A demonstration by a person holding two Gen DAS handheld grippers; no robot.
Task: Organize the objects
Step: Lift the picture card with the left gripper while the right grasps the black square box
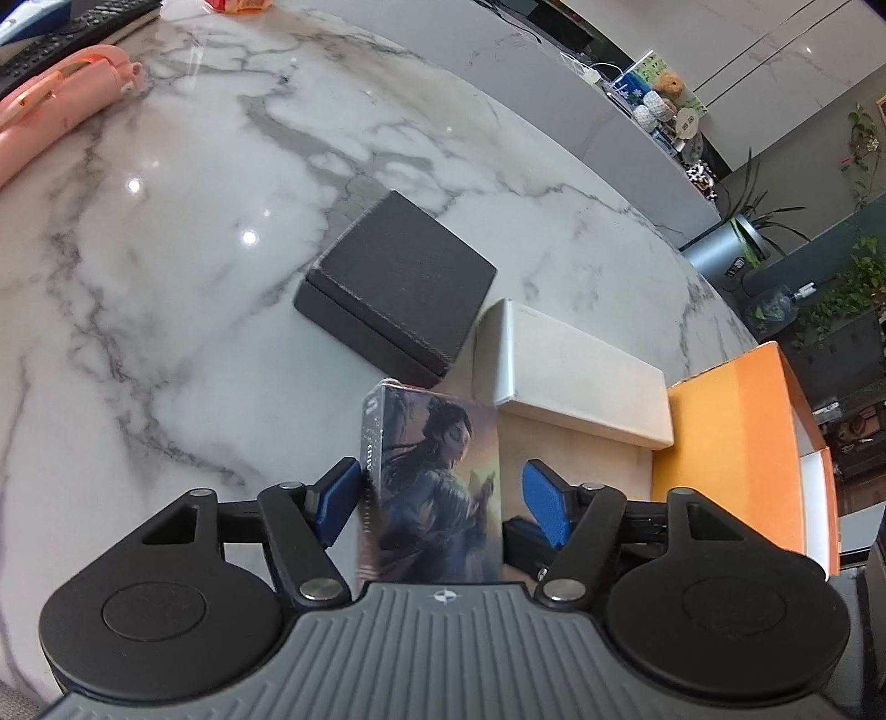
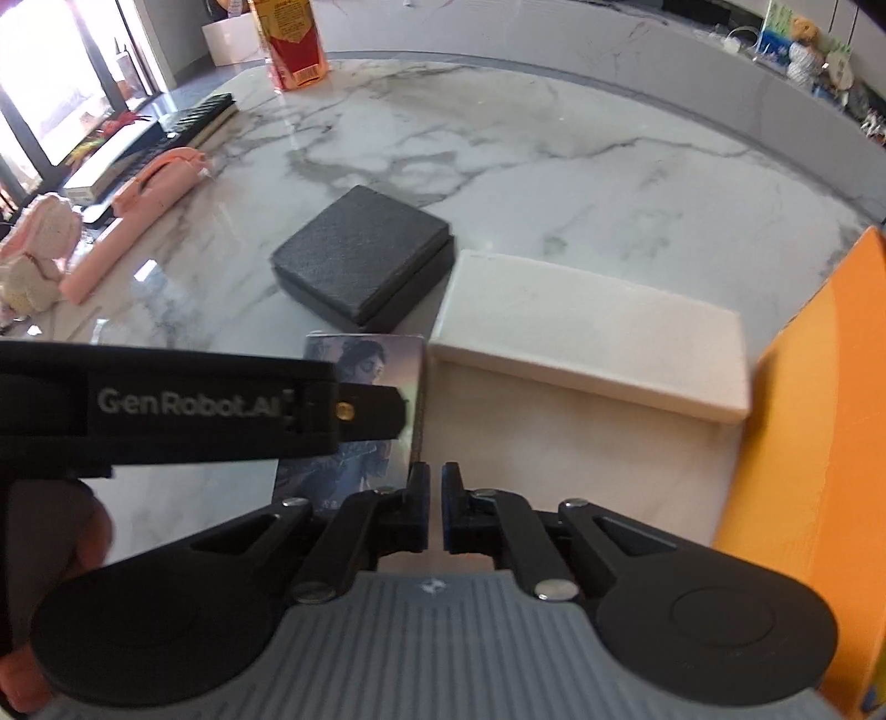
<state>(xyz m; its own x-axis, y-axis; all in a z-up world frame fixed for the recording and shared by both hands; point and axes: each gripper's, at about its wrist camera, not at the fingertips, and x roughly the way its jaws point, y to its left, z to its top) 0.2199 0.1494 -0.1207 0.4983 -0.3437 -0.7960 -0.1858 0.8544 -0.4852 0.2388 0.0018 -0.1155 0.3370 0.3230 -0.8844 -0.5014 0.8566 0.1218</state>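
Card box with a painted figure on its glossy face [image 1: 434, 487] is seen standing upright on the white marble bench veined in grey [image 1: 221, 249], between the blue pads of the left gripper [image 1: 437, 501]. Those jaws are spread wide; a gap is visible on the right side, while contact on the left cannot be made out. The lower end of the box is hidden behind the gripper body. In the right wrist view much of the box is covered by the black arm of the left gripper, printed with a pale logo.

The right gripper [image 2: 435, 507] is shown with its jaws closed together and nothing held, above a pale beige surface just right of the card box. What that surface belongs to is hard to tell; a white rectangular slab [image 2: 598, 327] lies across its far side.

A black textured square box with a stepped lid [image 1: 398, 282] rests on the bench beyond the card box, apart from it. An orange box [image 1: 736, 443] is cut off at the right edge. Pink plastic objects [image 1: 55, 99] and a dark remote control [image 1: 66, 39] are only partly seen at the far left.
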